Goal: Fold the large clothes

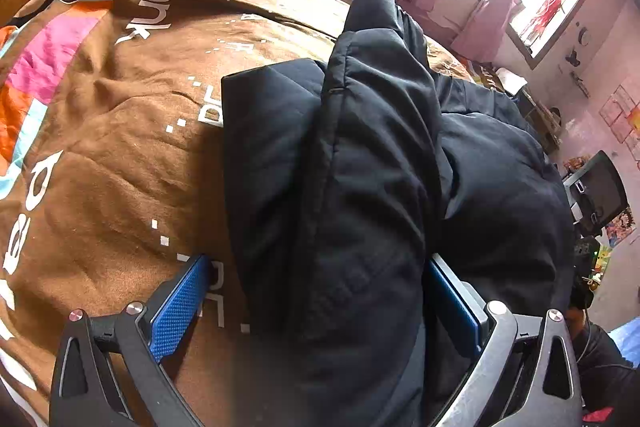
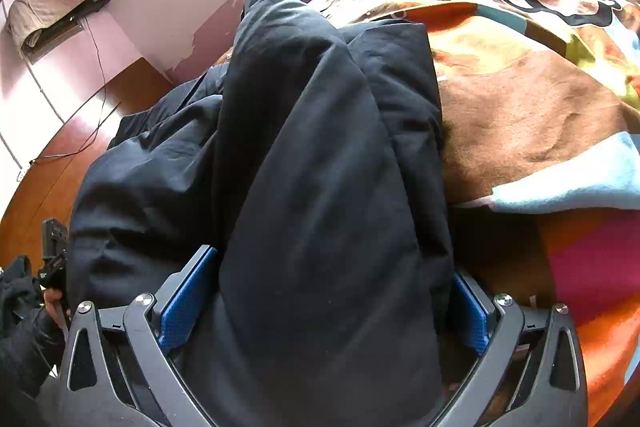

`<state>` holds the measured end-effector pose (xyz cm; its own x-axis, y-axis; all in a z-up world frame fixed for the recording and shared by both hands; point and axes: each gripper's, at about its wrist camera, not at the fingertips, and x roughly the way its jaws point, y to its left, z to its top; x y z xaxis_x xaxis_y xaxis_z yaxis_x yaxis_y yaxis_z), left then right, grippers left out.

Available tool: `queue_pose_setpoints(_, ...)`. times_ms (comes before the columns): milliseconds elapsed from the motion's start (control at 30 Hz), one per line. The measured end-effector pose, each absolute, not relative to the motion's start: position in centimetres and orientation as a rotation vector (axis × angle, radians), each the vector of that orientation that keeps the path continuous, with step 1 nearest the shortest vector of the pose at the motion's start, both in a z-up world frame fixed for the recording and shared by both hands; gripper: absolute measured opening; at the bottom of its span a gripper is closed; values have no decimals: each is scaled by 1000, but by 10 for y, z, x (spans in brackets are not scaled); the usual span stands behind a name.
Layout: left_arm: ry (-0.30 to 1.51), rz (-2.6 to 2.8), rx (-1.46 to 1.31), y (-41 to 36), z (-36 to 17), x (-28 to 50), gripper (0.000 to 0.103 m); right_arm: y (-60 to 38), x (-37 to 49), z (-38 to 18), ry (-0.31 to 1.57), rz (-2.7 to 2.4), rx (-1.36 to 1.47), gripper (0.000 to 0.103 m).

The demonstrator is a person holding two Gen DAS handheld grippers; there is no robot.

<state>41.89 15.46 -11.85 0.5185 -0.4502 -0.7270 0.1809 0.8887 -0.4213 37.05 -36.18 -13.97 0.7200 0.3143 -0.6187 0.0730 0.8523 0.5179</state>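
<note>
1. Nearest the lens in the left wrist view, the left gripper [image 1: 316, 307] has its blue pads [image 1: 178, 307] spread wide. A thick fold of the black padded jacket [image 1: 360, 155] lies between them. The left pad stands clear of the cloth with bedspread showing in the gap, while the right pad sits right against the fabric, so this reads as a loose straddle and no clamp
2. The right gripper [image 2: 324, 307] is spread about as wide as it goes, with a bulky ridge of the same jacket [image 2: 328, 167] filling the space between its pads [image 2: 186, 301]. Whether the pads press on the cloth or merely flank it I cannot tell; it looks released
3. The jacket lies on the brown printed bedspread [image 1: 120, 147], heaped in a long hump running from near to far, with a sleeve or hem end sticking up at the far end near the pink wall [image 2: 160, 7]
4. Likely risks: the puffy filling could spring the fold open once both claws draw away, and a pad could drag the slick shell along as it withdraws, skewing the edge
5. If the next grab takes only the top layer, the lower layers may stay behind and bunch
6. The raised far end may topple to either side and undo the alignment
</note>
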Motion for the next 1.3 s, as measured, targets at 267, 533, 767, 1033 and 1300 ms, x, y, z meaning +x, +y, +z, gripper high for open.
queue_pose_setpoints(267,973,-421,-282,155,-118,422,103,-364,369,-144,761,148,556,102)
queue_pose_setpoints(533,998,-439,-285,155,-119,429,103,-366,368,-142,760,160,579,102)
queue_pose_setpoints(767,1013,-447,-301,146,-112,421,79,-370,365,-141,855,208,712,102)
queue_pose_setpoints(1033,1004,-344,-170,117,-78,399,27,-353,348,-116,844,190,665,36)
queue_pose_setpoints(1300,885,-337,-132,80,0,375,16,-347,337,-36,710,292,555,16)
